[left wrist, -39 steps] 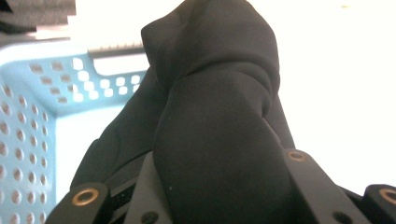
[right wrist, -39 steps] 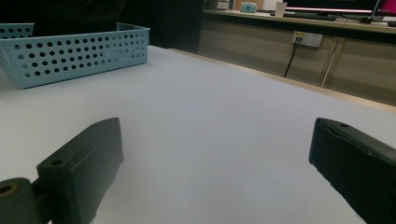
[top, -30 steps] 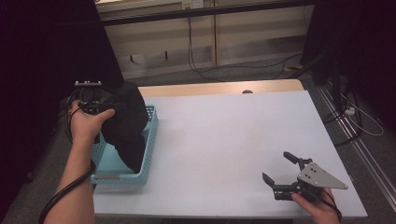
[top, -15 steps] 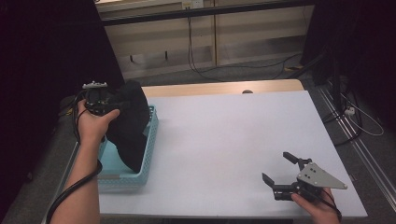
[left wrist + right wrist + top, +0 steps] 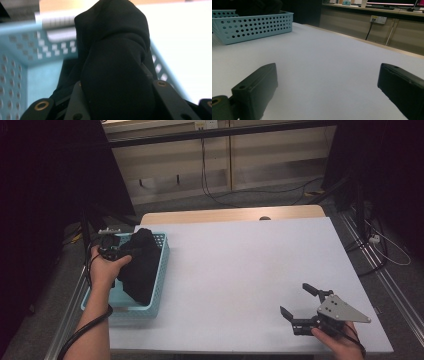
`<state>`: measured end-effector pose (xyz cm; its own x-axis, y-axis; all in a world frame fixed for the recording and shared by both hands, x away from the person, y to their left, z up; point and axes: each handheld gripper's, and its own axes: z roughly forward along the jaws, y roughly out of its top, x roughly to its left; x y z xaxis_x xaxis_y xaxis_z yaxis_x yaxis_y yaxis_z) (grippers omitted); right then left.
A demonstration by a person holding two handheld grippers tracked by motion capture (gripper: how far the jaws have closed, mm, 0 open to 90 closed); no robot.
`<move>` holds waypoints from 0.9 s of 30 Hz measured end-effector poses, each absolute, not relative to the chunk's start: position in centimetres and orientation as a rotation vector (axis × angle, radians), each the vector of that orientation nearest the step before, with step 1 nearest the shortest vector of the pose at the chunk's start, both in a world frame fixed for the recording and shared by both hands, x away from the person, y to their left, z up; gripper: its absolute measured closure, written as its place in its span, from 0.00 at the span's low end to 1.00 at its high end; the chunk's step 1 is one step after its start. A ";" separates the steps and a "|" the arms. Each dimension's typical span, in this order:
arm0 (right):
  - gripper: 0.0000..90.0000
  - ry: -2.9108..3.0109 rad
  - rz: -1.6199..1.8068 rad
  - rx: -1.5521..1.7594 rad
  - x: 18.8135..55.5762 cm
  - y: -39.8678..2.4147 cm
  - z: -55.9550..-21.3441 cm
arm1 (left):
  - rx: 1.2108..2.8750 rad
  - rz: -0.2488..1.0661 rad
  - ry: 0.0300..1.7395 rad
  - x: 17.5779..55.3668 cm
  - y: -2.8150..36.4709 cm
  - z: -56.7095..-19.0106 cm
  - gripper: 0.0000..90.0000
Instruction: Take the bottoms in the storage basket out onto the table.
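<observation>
The left tongs [image 5: 122, 254] pinch a bunched black cloth [image 5: 140, 265] over the light blue perforated basket [image 5: 159, 270] at the left edge of the white tabletop [image 5: 240, 270]. In the left gripper view the cloth [image 5: 115, 62] bulges up between the two black jaws, which press on its sides; they have just been easing slightly apart, yet the fabric is clamped between them. The cloth's lower folds hang down inside the basket [image 5: 22, 55], its upper part rising above the rim. The left hand [image 5: 104, 270] grips the tool beside the basket's outer wall. At the near right corner of the tabletop, well apart from the basket, the right tongs [image 5: 300, 307] rest low with their jaws spread wide and nothing between them. In the right gripper view they frame bare tabletop [image 5: 324, 62], with the basket [image 5: 254, 25] far off.
</observation>
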<state>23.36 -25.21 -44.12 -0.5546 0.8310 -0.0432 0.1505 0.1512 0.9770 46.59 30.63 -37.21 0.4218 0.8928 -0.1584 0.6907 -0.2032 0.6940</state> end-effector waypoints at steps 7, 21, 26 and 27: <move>0.02 1.866 1.426 0.904 23.3 -24.7 -44.2 | 2.077 0.343 1.356 45.3 31.4 -40.0 0.49; 0.02 1.880 1.426 0.888 23.3 -24.4 -44.2 | 2.123 0.407 1.376 45.0 31.9 -44.8 0.00; 0.02 1.880 1.428 0.886 23.3 -24.4 -44.2 | 2.119 0.430 1.378 45.0 31.8 -45.1 0.00; 0.02 1.879 1.429 0.887 23.3 -24.4 -44.2 | 2.130 0.426 1.386 45.1 31.7 -45.1 0.00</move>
<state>23.31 -24.37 -44.17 -0.5896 0.8045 -0.0716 0.1462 0.1935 0.9702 45.07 31.71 -45.05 0.4158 0.9087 -0.0357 0.7315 -0.3109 0.6068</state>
